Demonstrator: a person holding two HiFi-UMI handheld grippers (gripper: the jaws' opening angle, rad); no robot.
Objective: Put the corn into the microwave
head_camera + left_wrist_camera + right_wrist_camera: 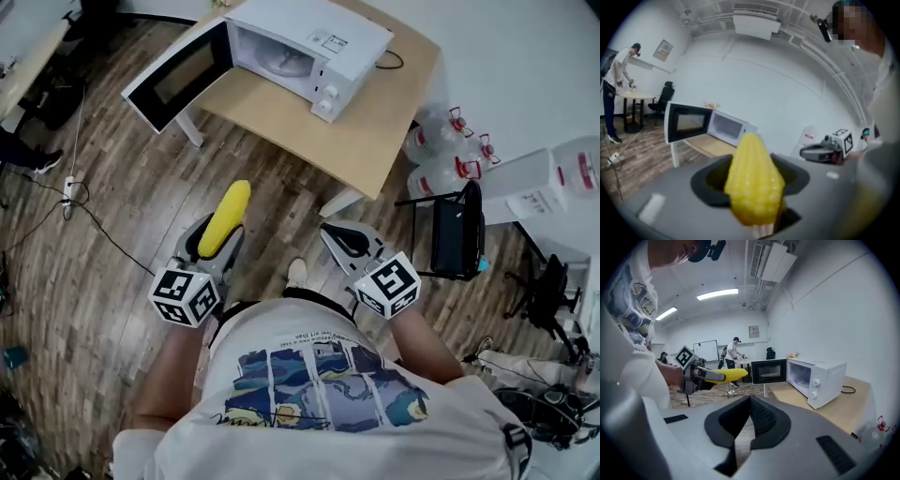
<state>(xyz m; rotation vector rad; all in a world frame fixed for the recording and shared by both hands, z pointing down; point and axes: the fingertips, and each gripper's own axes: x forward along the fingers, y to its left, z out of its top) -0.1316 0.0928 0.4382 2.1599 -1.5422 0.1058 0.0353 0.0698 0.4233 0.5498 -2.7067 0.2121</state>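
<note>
A yellow corn cob (225, 220) sticks forward out of my left gripper (214, 246), whose jaws are shut on its lower end; up close the corn (753, 180) fills the middle of the left gripper view. The white microwave (305, 52) stands on a wooden table (375, 122) ahead, its door (173, 75) swung wide open to the left, a glass plate inside. My right gripper (345, 242) is shut with nothing in it, its dark pads (759, 420) pressed together. Both grippers hang over the floor, well short of the table. The right gripper view shows the corn (724, 375) and the microwave (818, 378).
Water jugs (441, 155) and a black chair (455, 230) stand right of the table. Cables and a power strip (67, 192) lie on the wooden floor at left. A person (611, 91) works at a far table.
</note>
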